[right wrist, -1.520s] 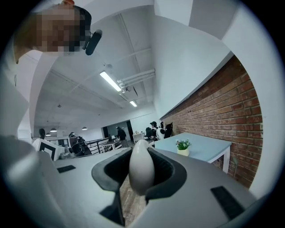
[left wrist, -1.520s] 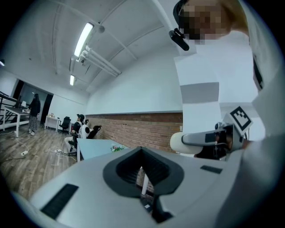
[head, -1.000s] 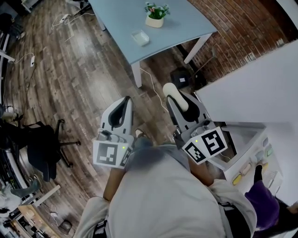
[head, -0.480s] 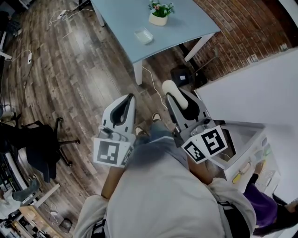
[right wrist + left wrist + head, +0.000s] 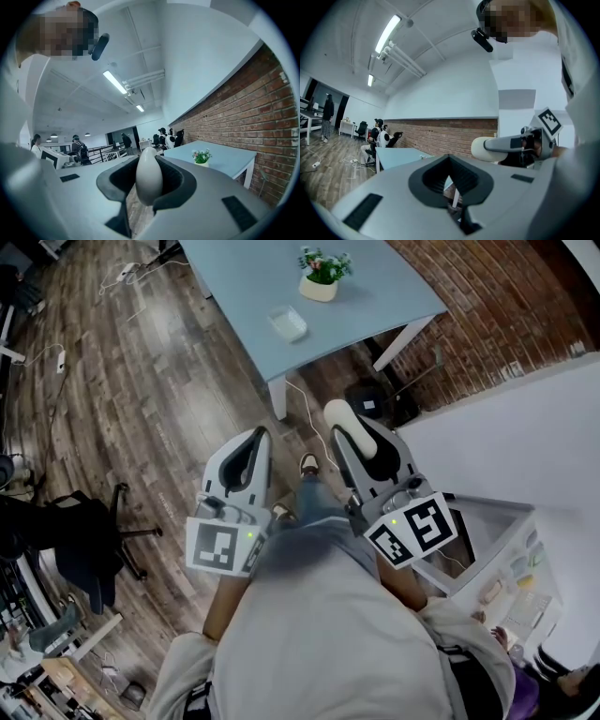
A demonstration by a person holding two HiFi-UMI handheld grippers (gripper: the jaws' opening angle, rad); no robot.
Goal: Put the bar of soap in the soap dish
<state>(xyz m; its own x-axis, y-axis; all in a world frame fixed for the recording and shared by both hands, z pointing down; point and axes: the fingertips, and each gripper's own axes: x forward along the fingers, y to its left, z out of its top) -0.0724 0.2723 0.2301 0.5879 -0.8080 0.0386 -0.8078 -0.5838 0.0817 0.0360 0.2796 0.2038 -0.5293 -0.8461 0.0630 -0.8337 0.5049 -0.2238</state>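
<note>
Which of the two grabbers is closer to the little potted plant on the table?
Right. In the head view the right gripper, holding the bar of soap, is almost directly below the potted plant; the left gripper is beside it, farther left.

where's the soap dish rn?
Head view, top centre: the soap dish sits on the blue table, just below-left of the potted plant, near the table's front edge.

Jaws of the grey right gripper point(image 5: 361, 439) are covering part of the cream oval soap bar point(image 5: 339, 415); the pale blue table point(image 5: 375, 287) is running past the top edge.
</note>
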